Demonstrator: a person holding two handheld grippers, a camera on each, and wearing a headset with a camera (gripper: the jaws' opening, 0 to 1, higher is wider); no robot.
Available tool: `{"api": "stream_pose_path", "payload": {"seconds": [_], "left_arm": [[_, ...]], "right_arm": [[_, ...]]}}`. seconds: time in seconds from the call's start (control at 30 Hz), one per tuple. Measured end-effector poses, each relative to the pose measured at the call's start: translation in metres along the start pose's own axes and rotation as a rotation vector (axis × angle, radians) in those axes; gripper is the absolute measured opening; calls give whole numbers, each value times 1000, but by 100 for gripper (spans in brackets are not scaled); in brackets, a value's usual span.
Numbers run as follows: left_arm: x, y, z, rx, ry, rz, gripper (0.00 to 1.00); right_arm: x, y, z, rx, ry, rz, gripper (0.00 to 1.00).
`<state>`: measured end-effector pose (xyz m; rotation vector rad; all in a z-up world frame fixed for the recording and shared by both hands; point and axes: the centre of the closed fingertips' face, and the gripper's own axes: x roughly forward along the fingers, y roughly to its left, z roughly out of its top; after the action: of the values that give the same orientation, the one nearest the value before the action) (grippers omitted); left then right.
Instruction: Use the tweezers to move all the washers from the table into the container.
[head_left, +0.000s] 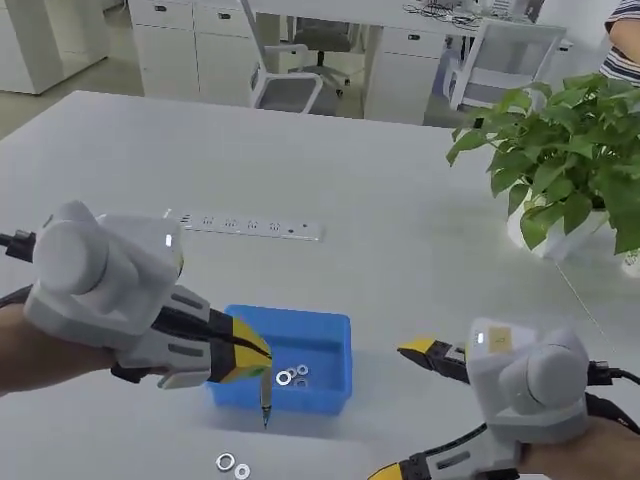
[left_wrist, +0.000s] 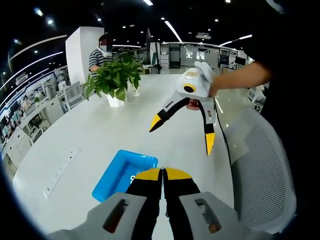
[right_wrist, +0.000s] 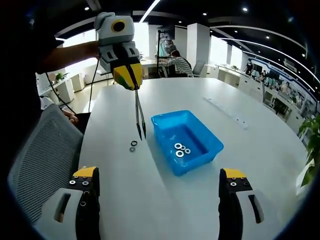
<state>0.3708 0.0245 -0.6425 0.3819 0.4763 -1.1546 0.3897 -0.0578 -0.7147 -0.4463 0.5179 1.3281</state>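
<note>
Your left hand-held gripper (head_left: 252, 358) is clamped shut on the tweezers (head_left: 265, 398). Their long axis stands nearly upright, tips pointing down toward the tabletop (head_left: 400, 260) just at the near wall of the blue container (head_left: 325, 345). Two loose washers (head_left: 232, 465) lie on the tabletop, nearer you. Several dropped washers (head_left: 292, 375) sit inside the container. Your right hand-held gripper (head_left: 395, 412) is spread wide open to the container's right.

The white table (head_left: 400, 260) carries a blue container (head_left: 300, 317) on its near side and two loose washers (head_left: 225, 462) just in front of it (almost touching each other). A power strip (head_left: 250, 226) lies further back, with a potted plant (head_left: 545, 235) off right.
</note>
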Motion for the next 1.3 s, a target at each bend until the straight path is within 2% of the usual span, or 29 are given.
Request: {"api": "stream_pose_path", "payload": {"seconds": [0.7,0.9,1.3], "left_arm": [[5,-15,-27,-24,35,-14,5],[5,-16,-29,-20,37,-23,5],[5,-15,-42,-4,71,-29,5]], "right_arm": [[2,6,-11,-9,33,15,100],[2,8,-14,-7,43,18,100],[3,10,-16,-10,53,28,99]]}}
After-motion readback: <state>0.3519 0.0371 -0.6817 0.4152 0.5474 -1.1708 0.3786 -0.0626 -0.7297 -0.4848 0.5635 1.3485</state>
